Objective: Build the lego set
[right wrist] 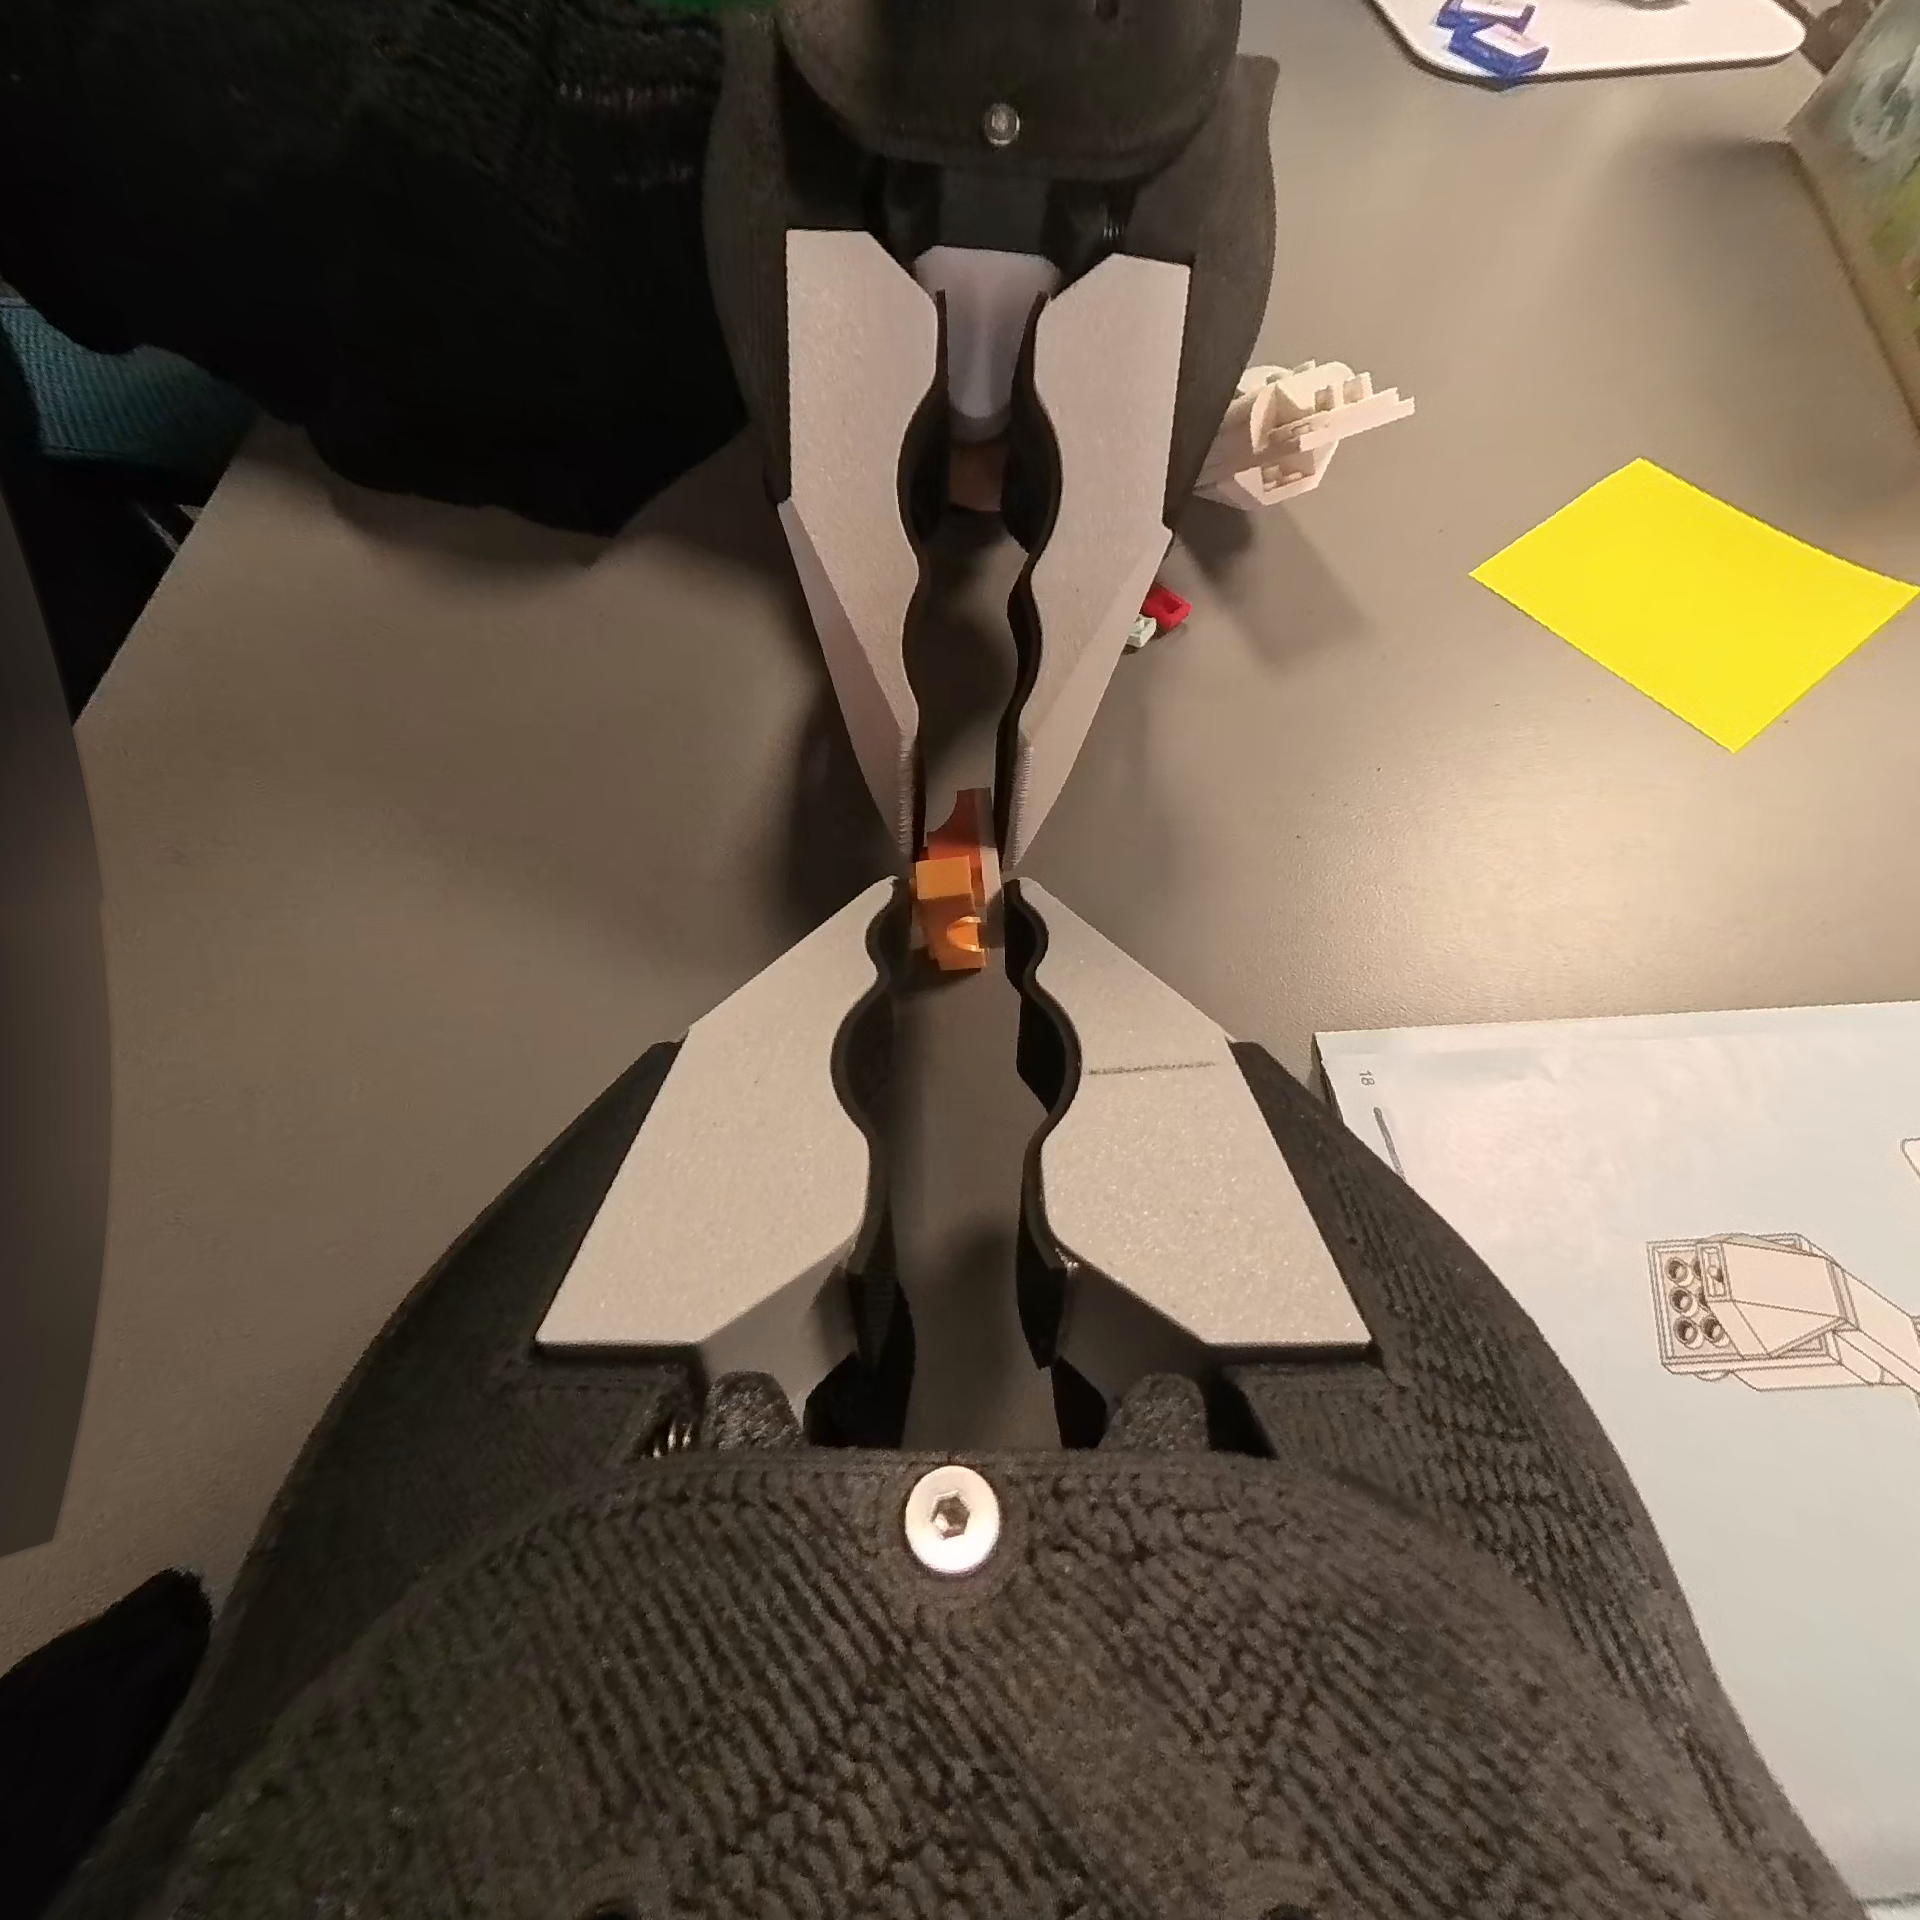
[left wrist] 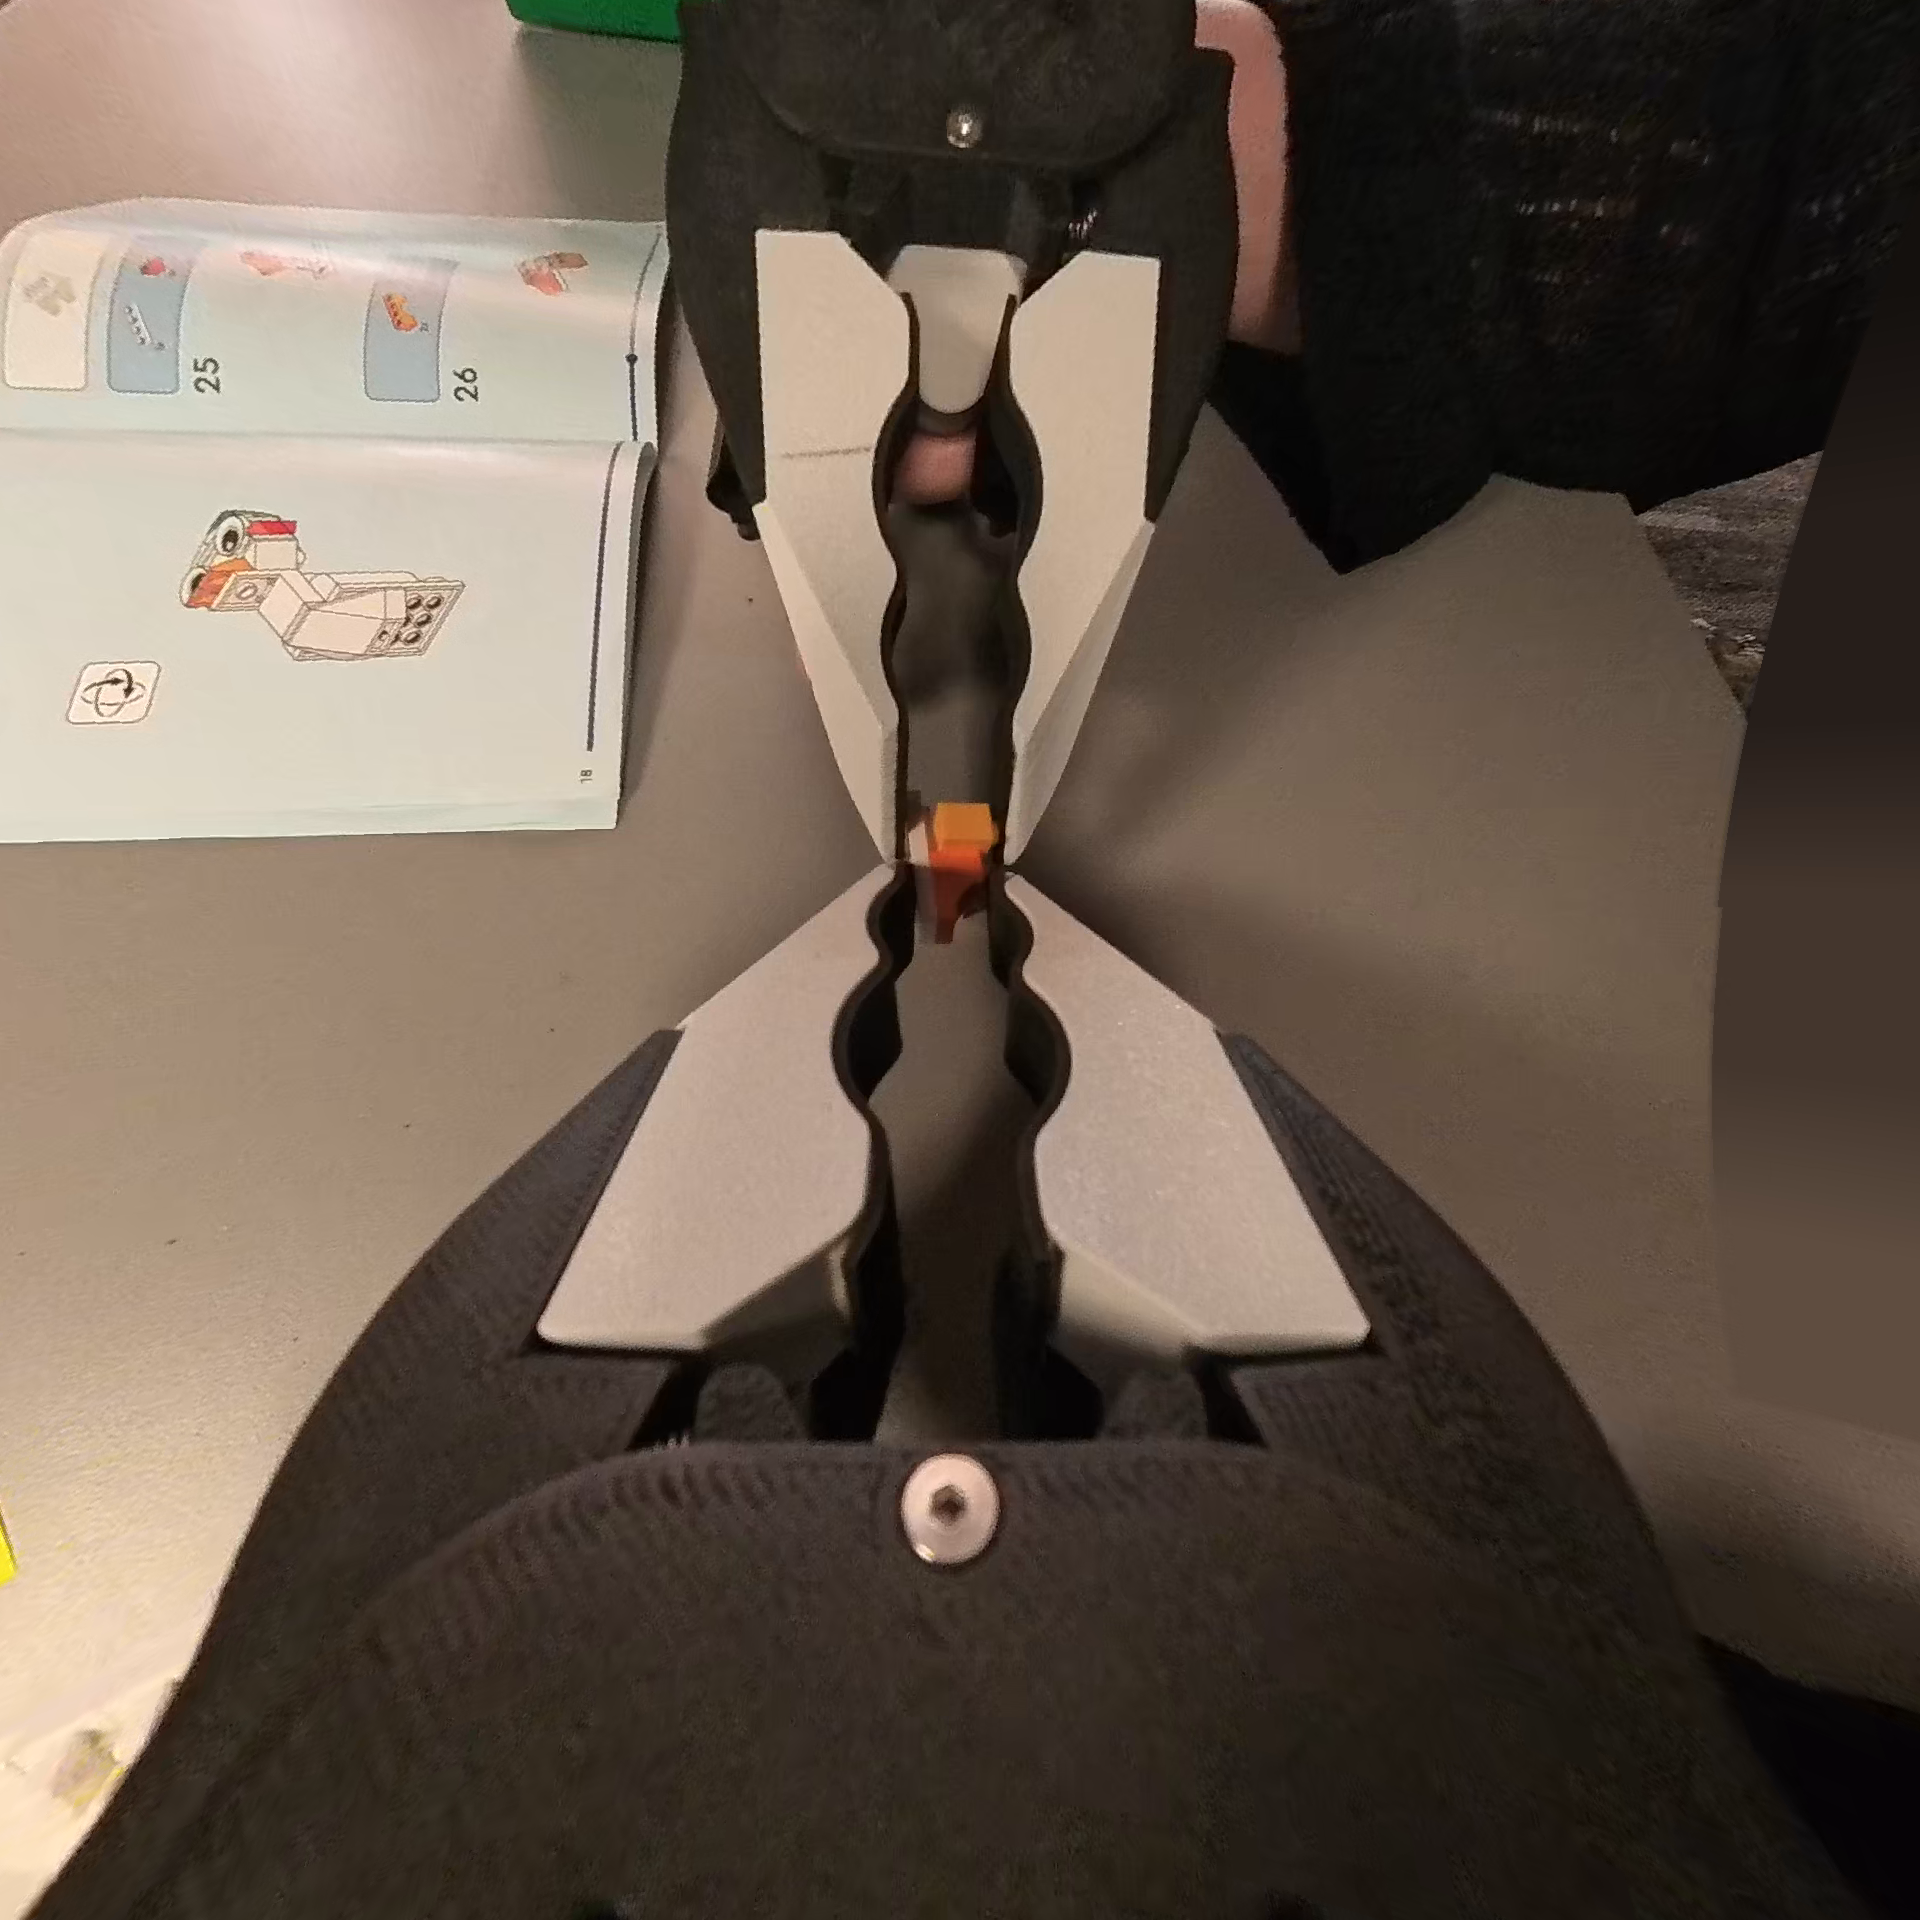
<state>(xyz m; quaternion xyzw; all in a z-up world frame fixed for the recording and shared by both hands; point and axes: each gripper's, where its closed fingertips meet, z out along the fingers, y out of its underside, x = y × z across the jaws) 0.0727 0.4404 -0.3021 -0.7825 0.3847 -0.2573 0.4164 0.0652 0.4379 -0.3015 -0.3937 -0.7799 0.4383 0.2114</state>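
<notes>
Tip to tip above the grey worktop (right wrist: 416,831), the left gripper (left wrist: 951,883) and right gripper (right wrist: 951,894) both clamp the small orange plastic lego pieces (left wrist: 956,862). Press them squarely together along one axis, avoiding twist, until they seat.

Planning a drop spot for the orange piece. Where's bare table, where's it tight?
Bare table: near the left gripper, below the instruction booklet. Also bare between the yellow paper and the booklet. Crowded: around the white lego build and the small red brick.
</notes>
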